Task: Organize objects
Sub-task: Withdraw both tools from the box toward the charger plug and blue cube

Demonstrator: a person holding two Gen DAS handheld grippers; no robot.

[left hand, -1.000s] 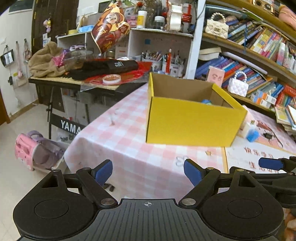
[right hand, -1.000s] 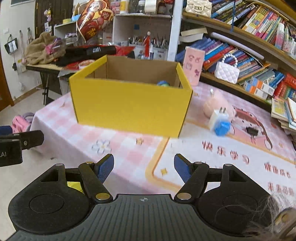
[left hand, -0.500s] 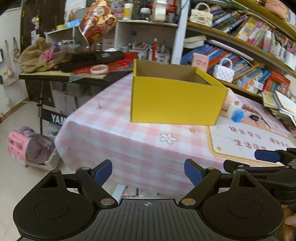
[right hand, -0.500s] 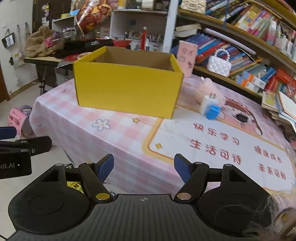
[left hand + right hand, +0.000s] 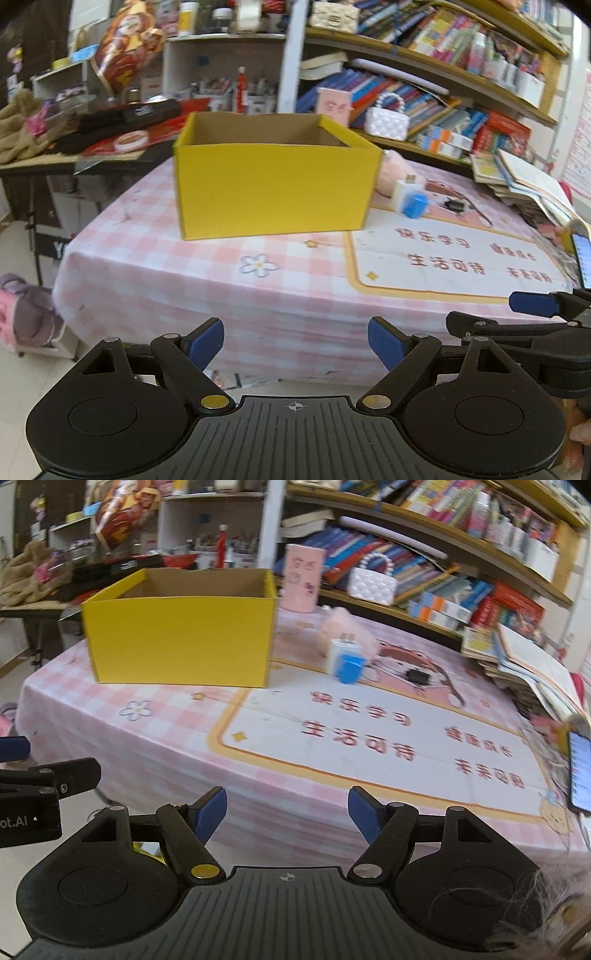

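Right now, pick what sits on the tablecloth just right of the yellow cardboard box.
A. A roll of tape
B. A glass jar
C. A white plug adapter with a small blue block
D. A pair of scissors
C: a white plug adapter touching a small blue block lies right of the yellow cardboard box.

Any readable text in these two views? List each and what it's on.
"ot.AI": cut-off white lettering on the left gripper body, right wrist view.
"生活可待": red characters on the table mat.
"Y": cut-off white letter on the black stand left of the table.
Other mat lines, book spines, pink card: too blurred.
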